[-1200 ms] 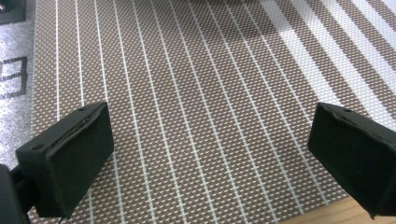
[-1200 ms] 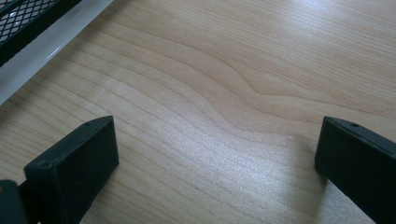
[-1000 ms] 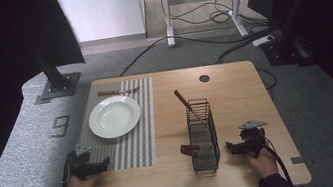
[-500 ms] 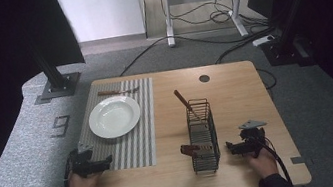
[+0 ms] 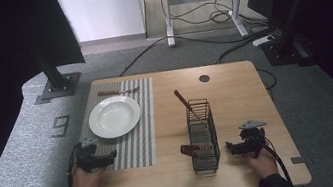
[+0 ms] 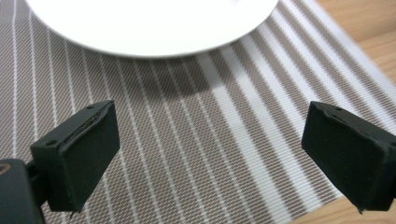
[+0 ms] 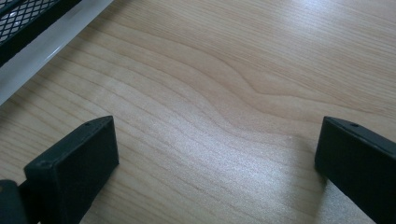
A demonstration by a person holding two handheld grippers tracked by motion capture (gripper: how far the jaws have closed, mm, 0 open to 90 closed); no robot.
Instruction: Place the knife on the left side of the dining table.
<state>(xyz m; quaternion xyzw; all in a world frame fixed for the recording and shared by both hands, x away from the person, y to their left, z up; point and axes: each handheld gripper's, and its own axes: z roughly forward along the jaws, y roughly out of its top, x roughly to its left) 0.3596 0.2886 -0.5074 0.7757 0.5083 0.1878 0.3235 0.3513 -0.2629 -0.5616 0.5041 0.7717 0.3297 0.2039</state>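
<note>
Right gripper (image 5: 234, 147), lower right of the high view: jaws spread wide and empty over bare light wooden table (image 5: 235, 92), as the right gripper view confirms (image 7: 217, 163). Just to its left in the frame stands the black wire-mesh cutlery basket (image 5: 203, 136), whose base edge shows at the upper left of the right gripper view (image 7: 32, 23). A brown-handled utensil (image 5: 183, 100) leans out of the basket's top toward the upper left, its long axis running diagonally; a second brown-handled piece (image 5: 189, 149) juts from the basket's lower left side.

Left gripper (image 5: 106, 157), lower left of the high view: jaws likewise wide and empty, above the brown-and-white striped woven placemat (image 6: 196, 154). The round white ceramic plate (image 5: 114, 117) lies just beyond it, toward the top of the frame.

The right gripper is judged the nearer to the basket; the utensils lie leftward of it.
</note>
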